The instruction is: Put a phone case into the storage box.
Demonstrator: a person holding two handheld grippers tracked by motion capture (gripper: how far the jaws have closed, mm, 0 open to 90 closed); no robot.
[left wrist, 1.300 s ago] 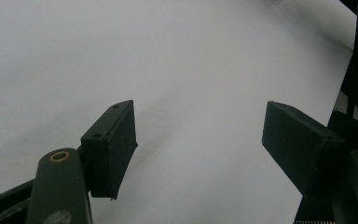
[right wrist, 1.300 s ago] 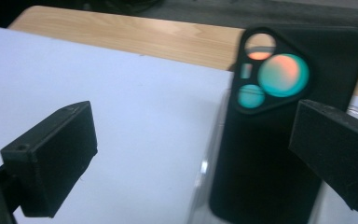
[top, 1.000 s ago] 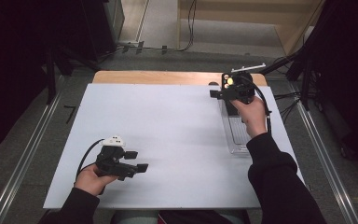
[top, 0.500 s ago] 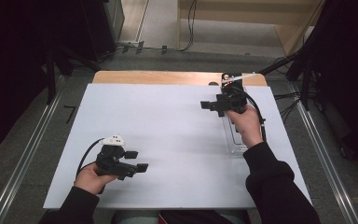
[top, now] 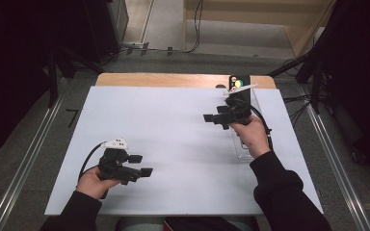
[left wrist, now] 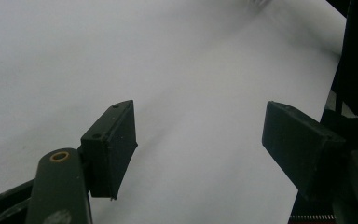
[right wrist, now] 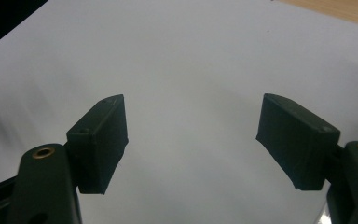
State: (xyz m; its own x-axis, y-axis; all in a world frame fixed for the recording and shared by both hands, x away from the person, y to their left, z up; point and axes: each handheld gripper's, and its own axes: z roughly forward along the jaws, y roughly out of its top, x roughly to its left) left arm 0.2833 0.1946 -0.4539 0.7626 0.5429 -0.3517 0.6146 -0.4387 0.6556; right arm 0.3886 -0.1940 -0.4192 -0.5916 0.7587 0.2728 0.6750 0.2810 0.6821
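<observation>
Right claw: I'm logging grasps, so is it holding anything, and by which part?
Nothing. The right claw has just been closing, but its jaws stand apart with bare white table between them.

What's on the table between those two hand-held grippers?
Nothing: in the high view, only bare white table lies between the left gripper and the right gripper. Both are open.

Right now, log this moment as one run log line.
left gripper: open, empty, low over white sheet | right gripper: open, empty, jaws just closing partway, beside clear tray
</observation>
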